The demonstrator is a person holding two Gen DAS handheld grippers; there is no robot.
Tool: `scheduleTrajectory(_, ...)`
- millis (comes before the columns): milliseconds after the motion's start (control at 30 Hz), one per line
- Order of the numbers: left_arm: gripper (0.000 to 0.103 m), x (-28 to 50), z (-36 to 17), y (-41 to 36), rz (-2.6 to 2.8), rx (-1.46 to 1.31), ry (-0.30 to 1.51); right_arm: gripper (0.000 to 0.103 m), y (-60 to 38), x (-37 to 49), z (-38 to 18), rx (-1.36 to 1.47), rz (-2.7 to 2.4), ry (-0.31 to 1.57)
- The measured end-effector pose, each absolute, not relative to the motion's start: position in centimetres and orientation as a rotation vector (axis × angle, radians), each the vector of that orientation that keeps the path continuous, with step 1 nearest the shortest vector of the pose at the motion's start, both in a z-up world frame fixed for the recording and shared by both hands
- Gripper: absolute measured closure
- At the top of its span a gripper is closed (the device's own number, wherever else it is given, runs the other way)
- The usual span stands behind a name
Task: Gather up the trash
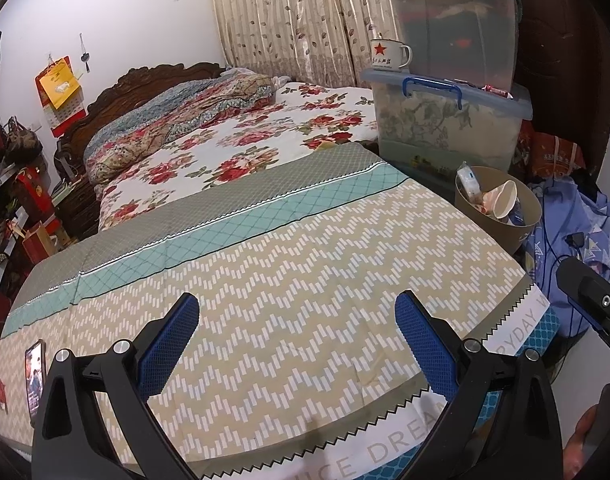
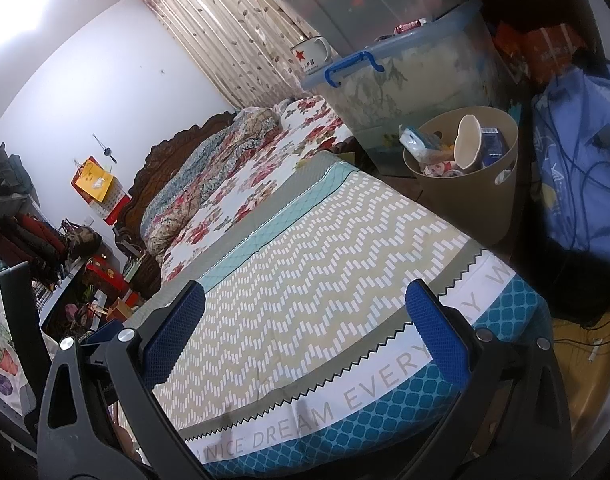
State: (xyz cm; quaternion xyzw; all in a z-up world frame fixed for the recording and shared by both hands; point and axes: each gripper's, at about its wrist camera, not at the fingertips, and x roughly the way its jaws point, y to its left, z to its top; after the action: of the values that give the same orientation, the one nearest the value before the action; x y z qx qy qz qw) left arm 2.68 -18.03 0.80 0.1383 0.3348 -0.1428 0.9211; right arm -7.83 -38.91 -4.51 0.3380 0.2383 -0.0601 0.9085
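Observation:
A tan waste bin [image 1: 517, 224] stands beside the bed at the right, holding a paper cup [image 1: 505, 200], a tissue pack [image 1: 467, 182] and other scraps. It shows larger in the right wrist view [image 2: 469, 196], with the cup [image 2: 467, 142] upright inside. My left gripper [image 1: 297, 344] is open and empty over the zigzag bedspread [image 1: 305, 264]. My right gripper [image 2: 305, 336] is open and empty over the same bedspread [image 2: 325, 248], near its foot edge. The right gripper's body shows at the far right of the left wrist view [image 1: 593, 292].
Two stacked plastic storage boxes [image 1: 449, 116] with a star mug [image 1: 387, 54] stand behind the bin. A phone [image 1: 35, 376] lies on the bed at the left. Blue cloth with cables [image 2: 577, 160] lies right of the bin. Cluttered shelves [image 2: 77, 280] line the left wall.

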Motion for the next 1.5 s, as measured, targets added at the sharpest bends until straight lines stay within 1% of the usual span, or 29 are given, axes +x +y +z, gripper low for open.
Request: scheduleTrajectory(1500, 0.009, 2.81, -0.06, -17.84, -0.288, 0.298, 0.702, 0.004, -38.58, -7.75, -4.62, 0.699, -0.123, 0.497)
